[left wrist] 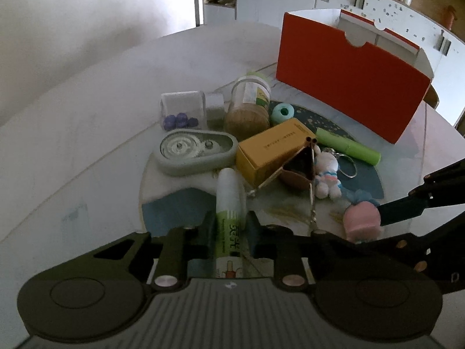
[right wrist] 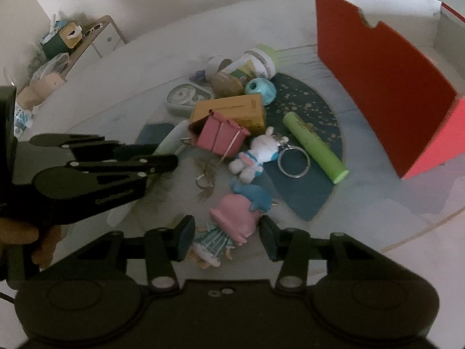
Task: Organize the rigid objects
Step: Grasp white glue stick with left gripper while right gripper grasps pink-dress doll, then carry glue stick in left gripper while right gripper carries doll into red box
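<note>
My left gripper point(left wrist: 229, 232) is shut on a white glue tube point(left wrist: 229, 200) with a green label, which lies on the round mat point(left wrist: 363, 183). In the right wrist view the same gripper point(right wrist: 167, 155) reaches in from the left over the tube point(right wrist: 171, 139). My right gripper point(right wrist: 228, 238) stands around a small doll with a pink hat point(right wrist: 235, 218). Its right pad touches the hat, and a gap shows at the left pad. A red open box point(left wrist: 348, 87) point(right wrist: 377, 87) stands at the back right.
Piled on the mat are a yellow carton point(left wrist: 270, 151), a pink binder clip point(right wrist: 218, 136), a white plush keychain point(right wrist: 258, 154), a green tube point(right wrist: 314, 148), a teal spool point(right wrist: 260, 88), a correction-tape case point(left wrist: 194, 151), a toothpick jar point(left wrist: 247, 107) and a bead jar point(left wrist: 183, 110).
</note>
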